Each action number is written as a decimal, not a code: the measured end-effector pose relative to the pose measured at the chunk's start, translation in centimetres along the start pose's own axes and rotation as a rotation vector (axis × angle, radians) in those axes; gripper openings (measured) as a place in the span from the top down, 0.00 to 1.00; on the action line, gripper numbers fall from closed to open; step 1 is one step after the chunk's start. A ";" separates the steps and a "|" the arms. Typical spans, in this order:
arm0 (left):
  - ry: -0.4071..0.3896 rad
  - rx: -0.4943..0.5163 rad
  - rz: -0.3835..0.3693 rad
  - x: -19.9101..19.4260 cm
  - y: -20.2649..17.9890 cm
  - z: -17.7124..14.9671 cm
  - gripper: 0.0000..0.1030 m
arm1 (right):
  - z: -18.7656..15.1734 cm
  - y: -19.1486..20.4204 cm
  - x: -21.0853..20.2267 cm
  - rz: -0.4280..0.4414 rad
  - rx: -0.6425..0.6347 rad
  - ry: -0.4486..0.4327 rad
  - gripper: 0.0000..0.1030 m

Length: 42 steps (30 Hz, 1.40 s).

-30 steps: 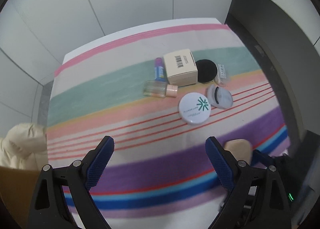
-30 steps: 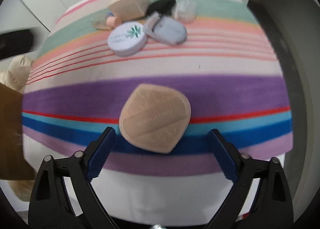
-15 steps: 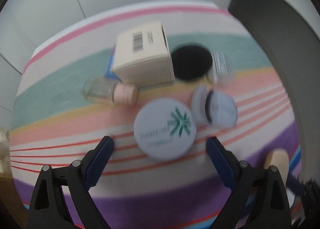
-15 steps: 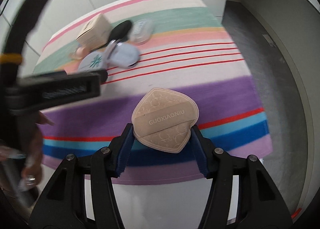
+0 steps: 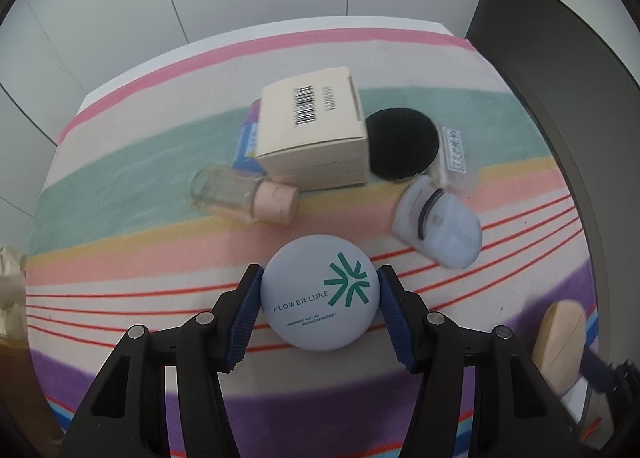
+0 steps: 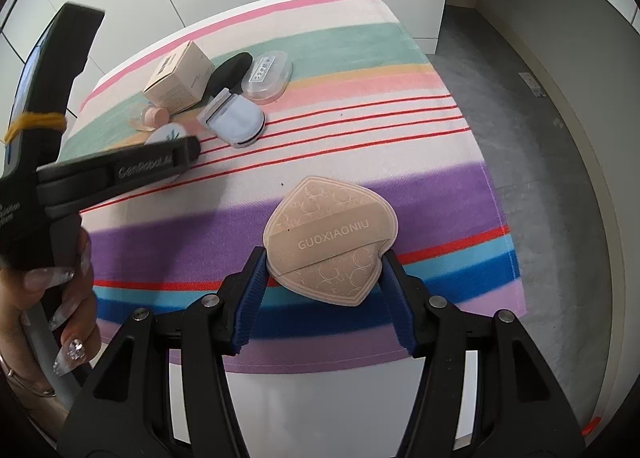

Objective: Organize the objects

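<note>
A round pale-blue powder compact [image 5: 320,298] marked FLOWER LURE lies on the striped cloth [image 5: 120,250]. My left gripper [image 5: 319,278] points down over it, its jaws closing, and both blue pads touch the compact's sides. In the right wrist view a beige heart-shaped puff [image 6: 330,242] sits between the blue pads of my right gripper [image 6: 324,258], which is shut on it near the cloth's front edge. The same puff [image 5: 560,338] shows at the lower right of the left wrist view. The left gripper [image 6: 120,174] and the hand [image 6: 60,298] holding it fill the left of the right wrist view.
Behind the compact lie a beige box [image 5: 316,130], a black round pad [image 5: 402,148], a clear plastic case [image 5: 456,154], a glass bottle with a pink cap [image 5: 244,196] and a pale-blue hinged case [image 5: 444,226]. Grey floor [image 6: 540,138] lies past the table's right edge.
My left gripper came down over the compact and its jaws closed in to its sides. My right gripper closed on the puff, then shifted a little with it.
</note>
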<state>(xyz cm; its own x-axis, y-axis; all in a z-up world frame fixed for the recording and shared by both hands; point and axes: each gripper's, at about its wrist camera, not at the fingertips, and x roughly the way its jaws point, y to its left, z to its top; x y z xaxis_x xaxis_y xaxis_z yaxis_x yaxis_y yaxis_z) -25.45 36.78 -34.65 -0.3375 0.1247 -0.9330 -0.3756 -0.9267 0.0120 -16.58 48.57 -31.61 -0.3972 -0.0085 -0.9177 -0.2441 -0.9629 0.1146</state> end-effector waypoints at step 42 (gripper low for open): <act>-0.290 -0.114 0.097 -36.1 7.9 0.9 0.43 | 10.3 12.6 -30.5 0.098 -0.296 -0.344 0.42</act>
<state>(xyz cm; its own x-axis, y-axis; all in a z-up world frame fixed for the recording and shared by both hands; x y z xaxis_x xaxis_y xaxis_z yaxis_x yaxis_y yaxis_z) -16.99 25.29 -0.57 -0.6049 0.1146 -0.7880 -0.2363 -0.9708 0.0402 -16.67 39.45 1.78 -0.6886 -0.0612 -0.7225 0.0524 -0.9980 0.0347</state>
